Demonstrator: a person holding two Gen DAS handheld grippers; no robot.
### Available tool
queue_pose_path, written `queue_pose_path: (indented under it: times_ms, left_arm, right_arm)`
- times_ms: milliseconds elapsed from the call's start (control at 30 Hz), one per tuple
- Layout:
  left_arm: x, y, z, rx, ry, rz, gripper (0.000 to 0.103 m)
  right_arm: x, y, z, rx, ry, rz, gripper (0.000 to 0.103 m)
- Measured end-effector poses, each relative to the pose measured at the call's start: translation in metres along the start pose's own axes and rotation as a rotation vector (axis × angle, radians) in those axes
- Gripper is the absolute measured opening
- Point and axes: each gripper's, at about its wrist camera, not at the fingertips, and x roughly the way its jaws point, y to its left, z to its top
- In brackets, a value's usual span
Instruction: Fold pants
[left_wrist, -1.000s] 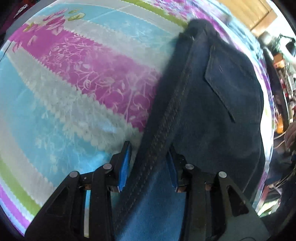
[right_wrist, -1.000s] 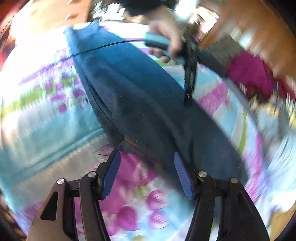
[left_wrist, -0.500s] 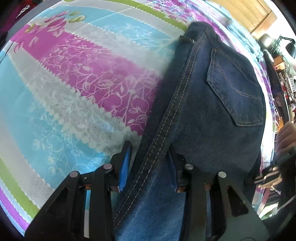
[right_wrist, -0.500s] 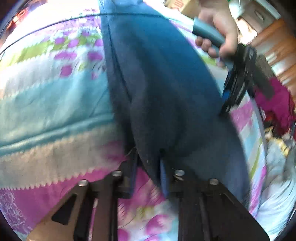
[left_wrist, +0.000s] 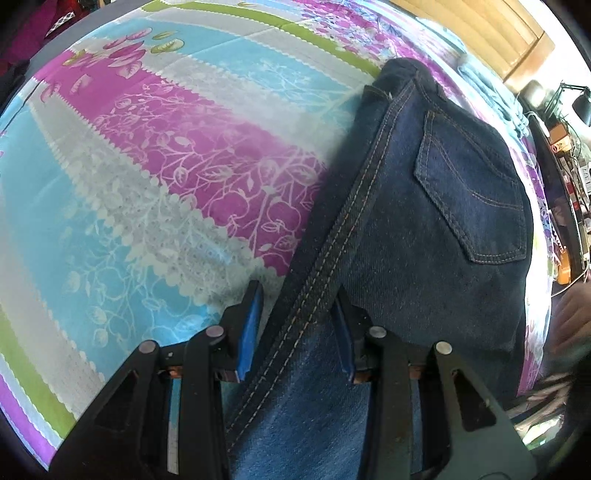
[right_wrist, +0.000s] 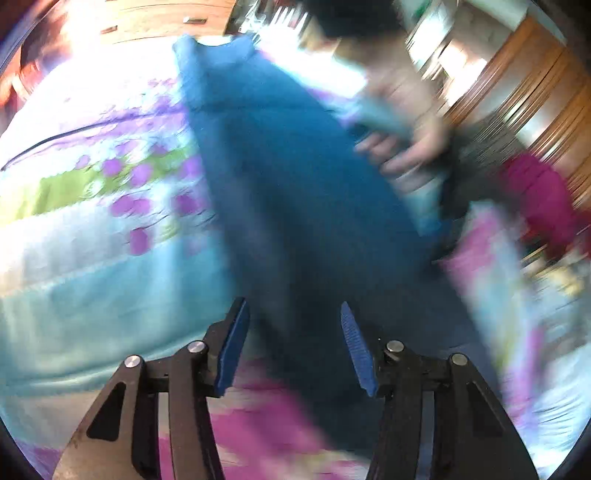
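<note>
Dark blue jeans (left_wrist: 424, 236) lie on a striped floral bedsheet (left_wrist: 147, 192), back pocket up. My left gripper (left_wrist: 295, 321) straddles the stitched side seam of the jeans; its blue pads sit apart on either side of the fabric, not pressed on it. In the blurred right wrist view the jeans (right_wrist: 295, 206) stretch away from me. My right gripper (right_wrist: 291, 339) is open, its pads wide apart over the near end of the jeans. The person's hand with the left gripper (right_wrist: 410, 162) shows at the jeans' right edge.
The bedsheet (right_wrist: 92, 258) spreads left of the jeans. A magenta cloth (right_wrist: 546, 199) lies at the far right. Wooden furniture (right_wrist: 535, 92) and a cluttered desk with a lamp (left_wrist: 576, 99) stand beyond the bed.
My right gripper, shut on the jeans' edge half a second ago, has opened and let go, and the view has swung. My left gripper has stayed in place.
</note>
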Motion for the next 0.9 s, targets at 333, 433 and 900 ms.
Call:
queue_pose_path:
  times_ms: [333,433,900]
  left_arm:
    - [-0.005,0.002,0.001,-0.008,0.02,0.004,0.039]
    - [-0.001,-0.002,0.006,-0.006,0.021,0.015,0.04]
    - [-0.081,-0.034,-0.085,-0.374,-0.323,0.054,0.043]
  right_arm:
    - [-0.03,-0.035,-0.068,-0.253,0.019,-0.35,0.057]
    - [-0.007,-0.039,-0.078,-0.362,0.028,-0.373,0.06]
    - [-0.068,-0.074,-0.036,0.089,-0.023,-0.291,0.083]
